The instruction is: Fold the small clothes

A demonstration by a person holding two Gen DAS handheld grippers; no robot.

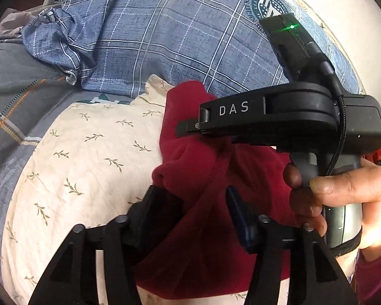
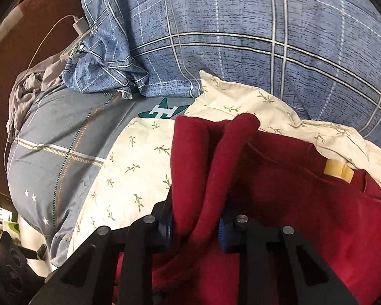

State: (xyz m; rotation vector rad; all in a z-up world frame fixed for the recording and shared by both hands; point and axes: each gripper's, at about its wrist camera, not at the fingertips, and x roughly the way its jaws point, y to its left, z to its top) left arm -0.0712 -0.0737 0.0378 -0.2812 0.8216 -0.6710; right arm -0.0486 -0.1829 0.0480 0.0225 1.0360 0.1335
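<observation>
The red garment (image 2: 292, 190) lies bunched on the cream leaf-print cloth (image 1: 89, 152) spread over the bed, with the blue plaid quilt (image 2: 266, 38) heaped just behind it. The right claw (image 2: 195, 226) is clamped on it: a doubled ridge of red fabric rises straight up between its blue pads and runs away from the claw toward the quilt, so the fold's long axis follows the line the claw points along. From there the bulk of the garment spreads off to the right, where a tan label (image 2: 339, 171) sits inside what looks like the neckline — that end seems to point away to the right, though the far hem is hidden. The left claw (image 1: 193, 216) sits on the near edge of the same bundle with its jaws apart; red cloth lies between them, touching at least the right pad, but I'd not call it a grip. Seen from the left, the right claw comes in sideways above the cloth, held in the person's hand (image 1: 343, 195), nipping the top of the bundle. So the right hand has the cloth; to my eye, the coming fold turns on the left claw catching the near edge.
</observation>
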